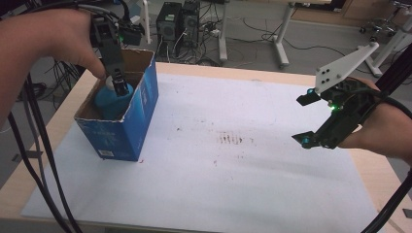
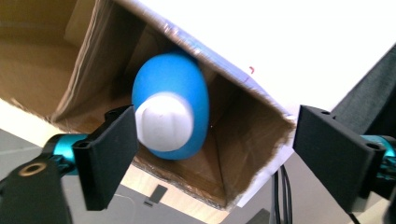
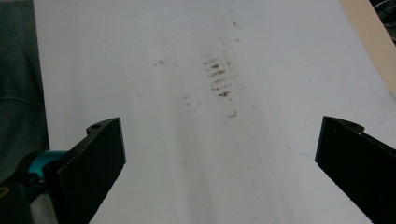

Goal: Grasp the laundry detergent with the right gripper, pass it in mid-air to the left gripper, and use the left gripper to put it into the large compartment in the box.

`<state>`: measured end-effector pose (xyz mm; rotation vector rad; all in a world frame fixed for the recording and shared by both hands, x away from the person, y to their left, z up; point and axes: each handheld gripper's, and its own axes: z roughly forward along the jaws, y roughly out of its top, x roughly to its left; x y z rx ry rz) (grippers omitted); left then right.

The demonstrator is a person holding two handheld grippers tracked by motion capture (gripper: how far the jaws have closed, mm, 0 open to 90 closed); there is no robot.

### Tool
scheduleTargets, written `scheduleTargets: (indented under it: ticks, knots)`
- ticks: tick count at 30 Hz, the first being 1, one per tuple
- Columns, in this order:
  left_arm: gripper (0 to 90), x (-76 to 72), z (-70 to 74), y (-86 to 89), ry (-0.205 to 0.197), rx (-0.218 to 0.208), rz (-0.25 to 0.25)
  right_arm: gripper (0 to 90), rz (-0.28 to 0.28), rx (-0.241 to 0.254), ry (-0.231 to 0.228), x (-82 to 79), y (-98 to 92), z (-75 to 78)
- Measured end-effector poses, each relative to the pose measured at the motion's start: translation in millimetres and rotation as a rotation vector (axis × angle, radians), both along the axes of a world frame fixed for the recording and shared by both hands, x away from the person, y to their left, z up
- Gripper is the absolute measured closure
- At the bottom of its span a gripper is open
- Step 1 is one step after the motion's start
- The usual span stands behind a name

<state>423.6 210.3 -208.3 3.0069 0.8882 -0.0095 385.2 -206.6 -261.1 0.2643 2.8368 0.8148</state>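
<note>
A blue bottle [image 1: 111, 101] with a white cap stands inside an open blue cardboard box [image 1: 133, 128] at the table's left side. My left gripper [image 1: 120, 85] points down into the box just above the bottle. In the left gripper view the bottle [image 2: 170, 109] lies beyond the wide-apart jaws, its cap close to the left one, with the brown box wall [image 2: 247, 144] around it. The left gripper [image 2: 217, 135] is open. At the right my right gripper [image 1: 301, 119] hovers open over the white sheet [image 1: 243, 179], and nothing lies between the jaws of the right gripper [image 3: 219, 140].
The white sheet [image 3: 140, 37] covers most of the wooden table [image 1: 374, 170] and bears dark smudges [image 1: 231, 139] near its middle. Black cables [image 1: 39, 160] hang at the left edge. Computer towers [image 1: 177, 22] and desk legs stand on the floor behind.
</note>
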Motion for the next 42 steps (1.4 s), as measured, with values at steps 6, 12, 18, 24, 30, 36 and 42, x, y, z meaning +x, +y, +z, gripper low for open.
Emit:
scheduleTargets:
  ticks: [6, 12, 18, 24, 30, 36, 42]
  knots:
    - [8.6, -5.6, 6.0, -30.6, -0.002, -0.025, -0.135, 0.7, 0.034, -0.083, 0.012, 5.0, 2.5, 11.3]
    - [6.6, -7.3, 1.0, -56.9, 0.012, -0.037, -0.241, 0.7, 0.07, -0.173, 0.034, 9.0, 9.0, 8.2]
    - [4.1, -6.2, -5.5, -75.9, 0.008, -0.041, -0.316, 0.7, 0.108, -0.253, 0.065, 11.7, 16.2, 0.1]
    - [4.1, -1.6, -10.6, -86.7, 0.026, -0.053, -0.352, 0.7, 0.12, -0.304, 0.083, 14.8, 17.9, -8.6]
    - [1.6, 10.6, -18.6, -92.7, 0.016, -0.059, -0.364, 0.7, 0.151, -0.375, 0.109, 21.8, 19.3, -23.1]
    - [1.6, 17.3, -22.1, -93.2, 0.019, -0.066, -0.372, 0.7, 0.152, -0.392, 0.116, 26.7, 20.9, -31.8]
    - [1.6, 17.4, -26.6, -97.4, 0.021, -0.057, -0.397, 0.7, 0.146, -0.402, 0.138, 31.6, 22.8, -43.6]
